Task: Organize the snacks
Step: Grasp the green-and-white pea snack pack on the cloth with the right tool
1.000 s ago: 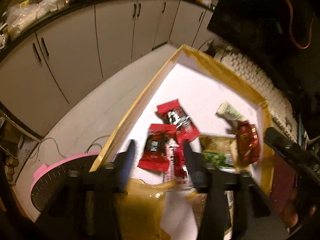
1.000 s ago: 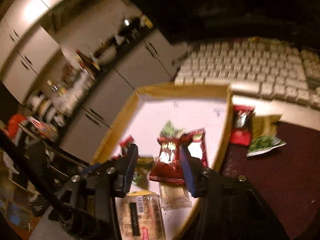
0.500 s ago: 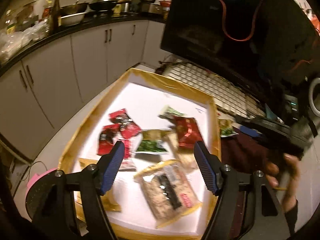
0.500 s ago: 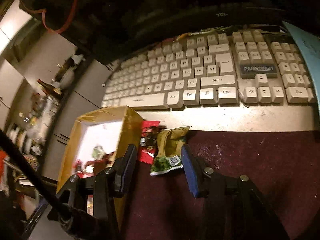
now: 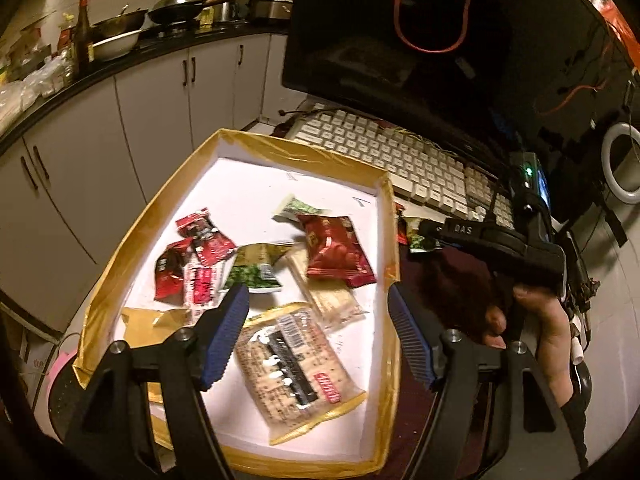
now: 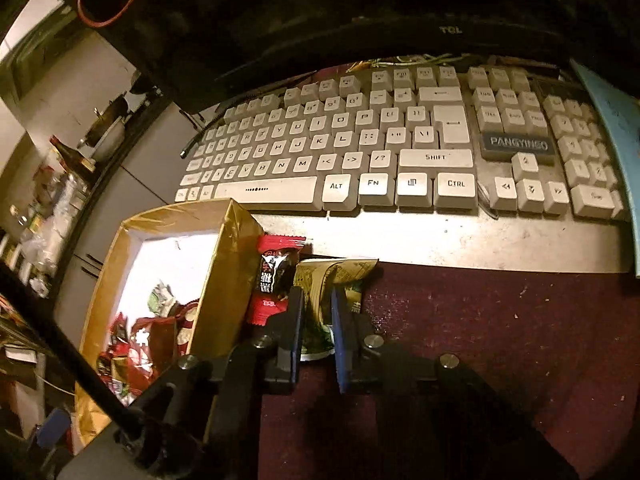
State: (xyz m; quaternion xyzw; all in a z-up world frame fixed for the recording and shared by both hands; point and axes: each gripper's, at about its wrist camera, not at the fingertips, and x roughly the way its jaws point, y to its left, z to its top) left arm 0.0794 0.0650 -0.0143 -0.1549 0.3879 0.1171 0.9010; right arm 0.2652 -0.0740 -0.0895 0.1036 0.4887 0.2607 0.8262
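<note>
A shallow box with yellow-taped walls holds several snack packets, among them a large cracker pack, a red packet and a green pea packet. My left gripper is open and empty above the box's near end. Outside the box, on the dark red mat, lie a green-and-gold snack packet and a red-and-black packet. My right gripper is closed around the green-and-gold packet on the mat. The box wall stands just left of it. The right gripper also shows in the left wrist view.
A white keyboard lies beyond the mat, under a dark monitor. Kitchen cabinets and a counter with pans stand to the far left. A pink fan sits below the box's left corner.
My right gripper moved from the box to the mat and closed on the green-and-gold packet. My left gripper drew back and opened wider above the box.
</note>
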